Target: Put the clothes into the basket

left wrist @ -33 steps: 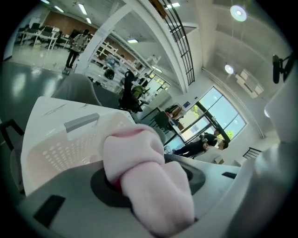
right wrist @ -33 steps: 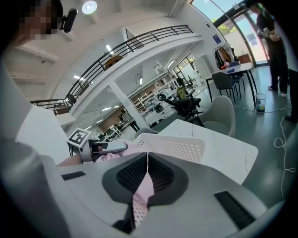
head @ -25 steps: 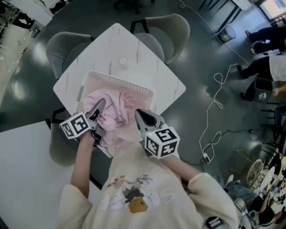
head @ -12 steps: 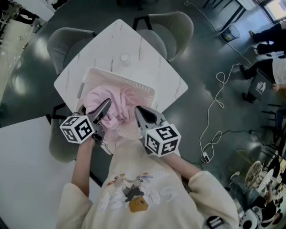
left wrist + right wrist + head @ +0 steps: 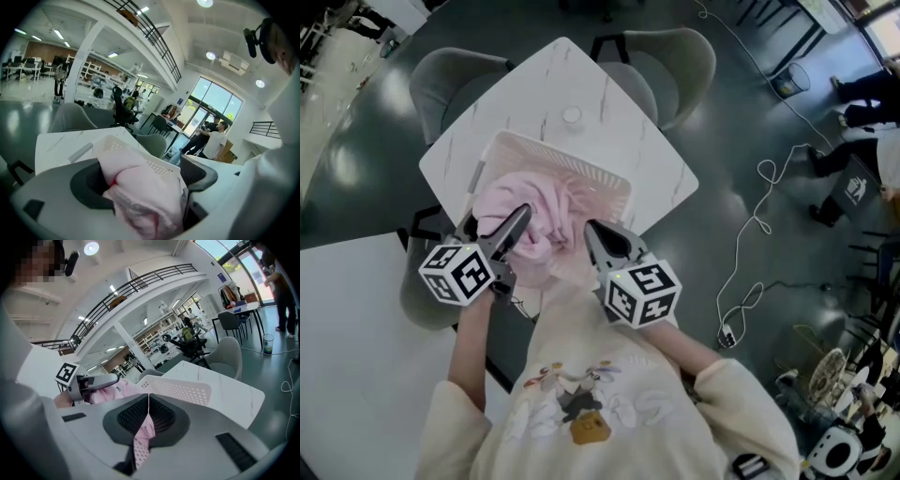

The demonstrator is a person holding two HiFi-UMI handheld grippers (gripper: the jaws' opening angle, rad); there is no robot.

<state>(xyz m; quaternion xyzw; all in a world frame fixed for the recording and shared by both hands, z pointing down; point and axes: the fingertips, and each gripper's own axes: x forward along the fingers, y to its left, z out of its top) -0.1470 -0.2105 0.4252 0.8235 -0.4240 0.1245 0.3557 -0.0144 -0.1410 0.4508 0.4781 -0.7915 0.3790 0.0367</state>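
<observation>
No readable text, label or number anywhere

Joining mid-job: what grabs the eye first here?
A pink heap of clothes fills the white basket on the marble table. The right claw is shut on a pink fold at the heap's right; the left claw has just been opening, cloth between its jaws.

Person's in a cream sweatshirt (image 5: pixel 581 412) with a cartoon print on the chest and long, loose sleeves. The left gripper (image 5: pixel 497 221) and right gripper (image 5: pixel 591 231) are pale grey-white plastic, jaws lined with dark ribbed pads (image 5: pixel 161 416). Each one has a cube (image 5: pixel 639 292) of black-and-white square markers.
</observation>
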